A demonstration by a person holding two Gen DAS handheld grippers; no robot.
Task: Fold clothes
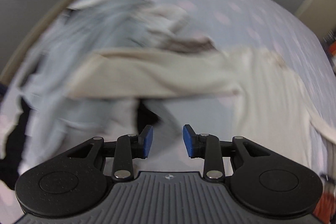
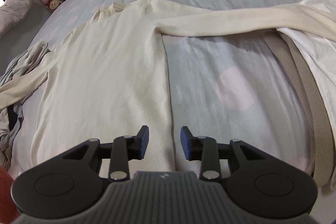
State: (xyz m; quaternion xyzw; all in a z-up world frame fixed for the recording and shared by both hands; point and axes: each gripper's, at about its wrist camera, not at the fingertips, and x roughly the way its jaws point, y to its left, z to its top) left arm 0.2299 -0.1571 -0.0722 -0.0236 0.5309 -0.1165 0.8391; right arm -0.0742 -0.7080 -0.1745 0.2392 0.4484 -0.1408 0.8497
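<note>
While the cream long-sleeved knit sweater (image 2: pixel 109 68) lies spread flat on the dotted blue bedsheet (image 2: pixel 210 77), sleeves out, unfolded, my left gripper (image 1: pixel 168 141) and right gripper (image 2: pixel 164 143) hover beside its hem, both released, empty.

left hand-held gripper (image 1: pixel 167 141): jaws apart, holding nothing, view blurred | right hand-held gripper (image 2: pixel 164 142): jaws apart, holding nothing, pointing forward

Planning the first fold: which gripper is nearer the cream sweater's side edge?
Right. The right gripper hangs open straddling the cream sweater side edge; the left gripper, also open, is over bare bedsheet.
</note>
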